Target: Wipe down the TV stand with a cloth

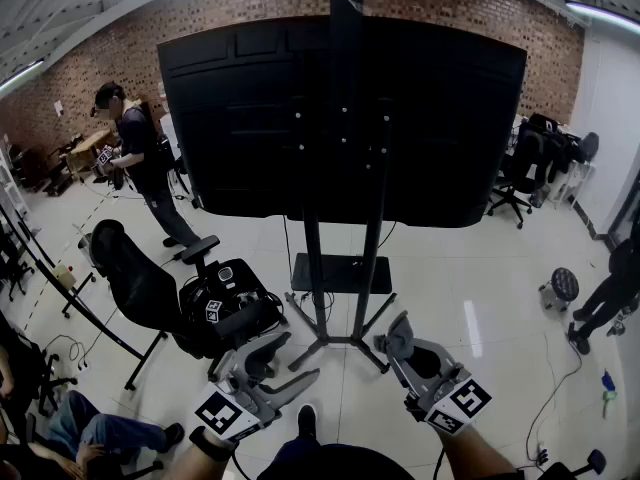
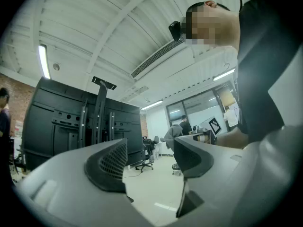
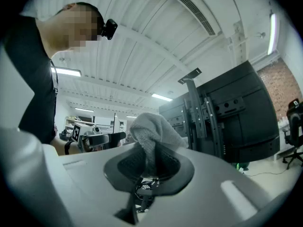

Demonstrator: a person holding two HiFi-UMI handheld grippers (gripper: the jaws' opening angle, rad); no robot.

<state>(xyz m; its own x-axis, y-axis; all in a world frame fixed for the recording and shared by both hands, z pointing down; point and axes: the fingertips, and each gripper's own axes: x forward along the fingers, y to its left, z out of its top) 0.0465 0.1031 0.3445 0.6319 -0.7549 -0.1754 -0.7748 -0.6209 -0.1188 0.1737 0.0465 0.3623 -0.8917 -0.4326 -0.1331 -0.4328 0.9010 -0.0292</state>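
Right hand-held gripper (image 1: 403,340) clamped on the cloth (image 3: 152,126), left hand-held gripper (image 1: 284,366) open and empty, both held low, just short of the TV stand (image 1: 341,274), likely staged to start wiping.

My head camera looks forward and steeply down from well back of the TV stand (image 1: 313,268). It takes in the stand's rear side from base to top. My left gripper (image 1: 297,358) and right gripper (image 1: 398,340) sit at the bottom edge, on my side of the stand.

The left gripper's camera looks along its jaws, tilted up toward the ceiling (image 2: 118,32), with the stand off to the left beyond them. The right gripper's camera tilts up too. The cloth (image 3: 154,129) is close before its lens and the stand is to the right.

All three views share the stand's back. Each gripper view also catches the other gripper, on the side away from the stand.
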